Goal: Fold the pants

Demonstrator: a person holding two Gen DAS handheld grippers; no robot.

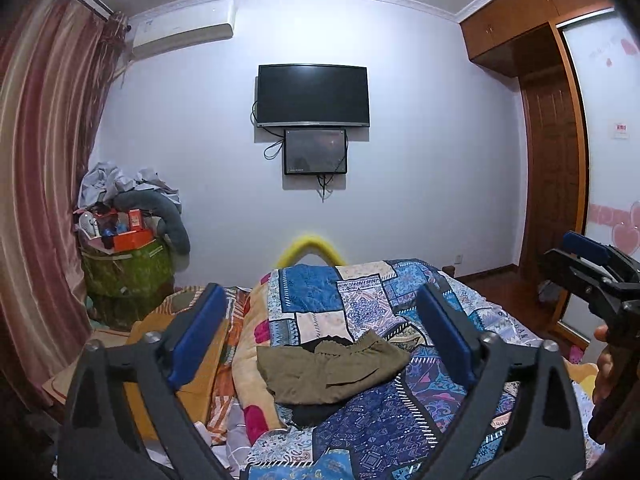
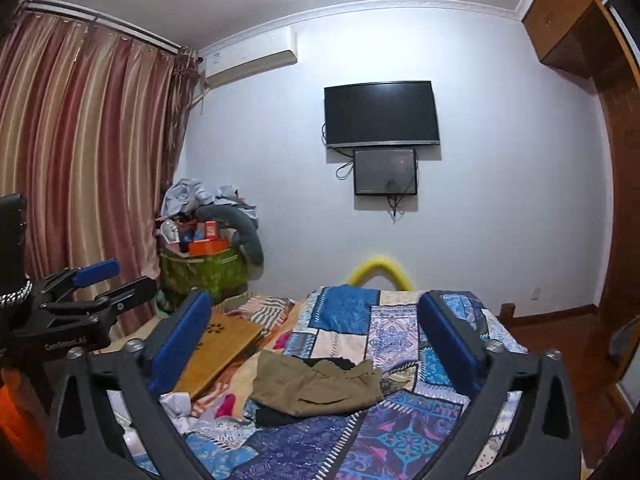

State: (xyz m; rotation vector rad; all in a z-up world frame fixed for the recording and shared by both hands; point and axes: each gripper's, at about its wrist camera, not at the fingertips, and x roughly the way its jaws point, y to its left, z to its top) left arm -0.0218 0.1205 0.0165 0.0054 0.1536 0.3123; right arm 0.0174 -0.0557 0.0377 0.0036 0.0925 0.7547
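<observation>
**Pants folded on the quilt, both grippers spread wide and empty**

The olive pants (image 1: 332, 372) are seen lying folded in a compact bundle on the patchwork quilt (image 1: 360, 304), with a bit of dark fabric peeking out at the far edge and underneath. From the left wrist view, the bundle is framed between the two blue pads of the left gripper (image 1: 320, 344), but nothing is touched: the jaws are spread wide and the pants sit well beyond the fingertips, down on the bed. Same story from the right wrist view, where the right gripper (image 2: 316, 344) is held wide open with the pants lying between the pads in the frame, apart from them. Nothing is gripped by either one.

The quilt is draped over a messy bed, with a wooden lap tray (image 2: 224, 344) lying to the left of the pants. Something yellow and curved (image 1: 314, 248) is poking up at the far end of the bed. On the far wall a dark TV (image 1: 313, 95) is mounted with a smaller screen (image 1: 315, 152) just below it. An air conditioner (image 1: 182, 32) is fixed high on the left, beside striped curtains (image 1: 44, 160). A green hamper (image 1: 128, 272) piled with clutter is tucked in the far left corner, and a wooden wardrobe (image 1: 548, 120) stands on the right.
</observation>
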